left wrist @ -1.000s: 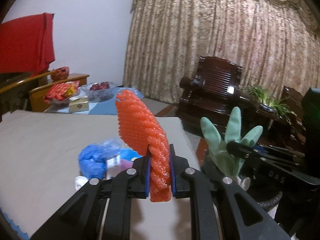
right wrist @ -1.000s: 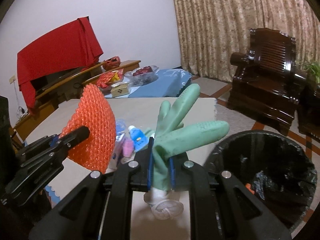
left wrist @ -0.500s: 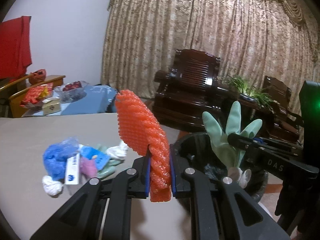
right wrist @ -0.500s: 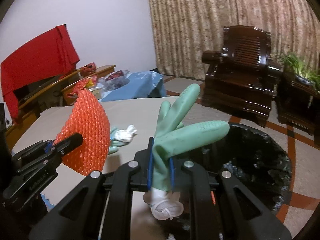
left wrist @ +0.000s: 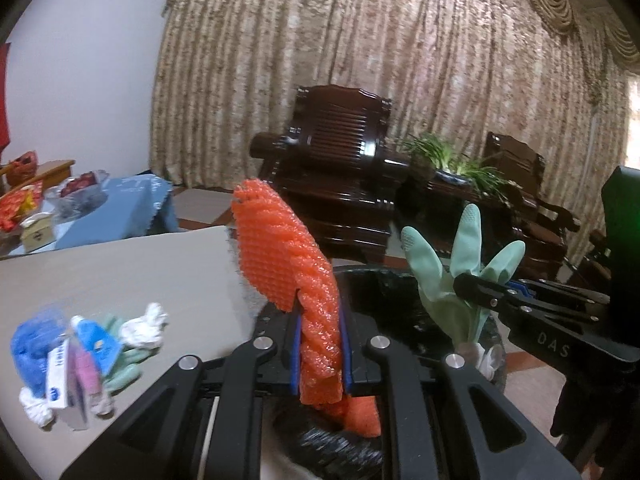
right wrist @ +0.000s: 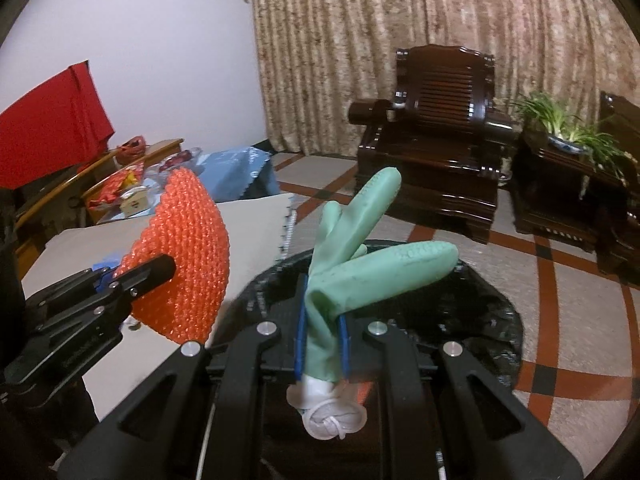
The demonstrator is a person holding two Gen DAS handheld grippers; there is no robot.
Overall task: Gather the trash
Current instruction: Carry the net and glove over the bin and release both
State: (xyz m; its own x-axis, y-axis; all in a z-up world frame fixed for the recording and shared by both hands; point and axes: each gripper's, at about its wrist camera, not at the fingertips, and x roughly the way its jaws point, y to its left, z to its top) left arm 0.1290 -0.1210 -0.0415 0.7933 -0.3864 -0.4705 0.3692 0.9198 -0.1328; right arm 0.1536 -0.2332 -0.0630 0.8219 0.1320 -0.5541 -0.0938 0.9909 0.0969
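Note:
My left gripper (left wrist: 320,350) is shut on an orange foam net sleeve (left wrist: 288,264), held at the near rim of the black-lined trash bin (left wrist: 384,292). My right gripper (right wrist: 322,344) is shut on a green rubber glove (right wrist: 360,264) with a white knotted wad (right wrist: 328,412) hanging under it, held over the bin (right wrist: 480,320). Each gripper shows in the other's view: the right one (left wrist: 472,290) with the glove (left wrist: 440,276), the left one (right wrist: 160,270) with the sleeve (right wrist: 188,264). A pile of trash (left wrist: 76,356) lies on the beige table (left wrist: 132,272).
The pile holds a blue wad (left wrist: 32,352), a small white box (left wrist: 60,384), a blue packet and white tissue (left wrist: 144,328). Dark wooden armchairs (right wrist: 436,128) and a plant (right wrist: 568,128) stand behind the bin. A blue-clothed side table (left wrist: 120,208) with dishes stands far left.
Both grippers have swung right from over the table to the bin, still holding the sleeve and the glove. The trash pile has shifted to the left of the left wrist view.

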